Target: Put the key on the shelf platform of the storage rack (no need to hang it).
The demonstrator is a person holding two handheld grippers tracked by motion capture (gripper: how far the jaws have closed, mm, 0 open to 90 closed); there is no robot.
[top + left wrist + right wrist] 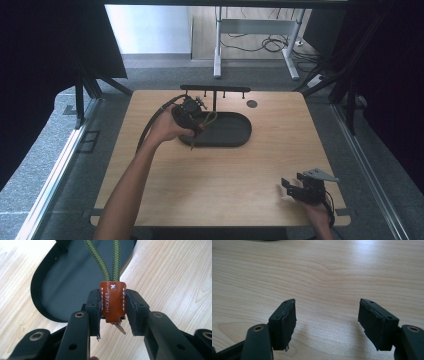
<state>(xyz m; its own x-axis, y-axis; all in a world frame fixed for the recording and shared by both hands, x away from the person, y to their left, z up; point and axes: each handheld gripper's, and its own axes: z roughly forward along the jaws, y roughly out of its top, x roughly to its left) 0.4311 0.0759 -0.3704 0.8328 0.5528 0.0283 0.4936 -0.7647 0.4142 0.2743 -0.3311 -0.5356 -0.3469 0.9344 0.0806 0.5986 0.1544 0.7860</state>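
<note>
The brown leather tab of a key strap sits between the jaws of the left gripper, which are closed on its two stitched sides and hold it firmly. A small metal piece hangs below the tab, and a green braided cord runs from its top in two strands, away toward 12 o'clock in the left gripper view. In the high view the cord rises toward the black rack that stands at the 12 o'clock edge of the black oval tray, but I cannot tell if its loop is already over one of the pegs.

The left gripper is above the 9 o'clock end of the tray, so the strap is lifted, not lying in the tray. I judge that the pick-up is done – what is left is to hook the loop on a peg, or to lay it down, and then to let go.

The right gripper waits at about 4 o'clock on the wooden table, well apart from the tray; its jaws stand wide open with nothing between them.
</note>
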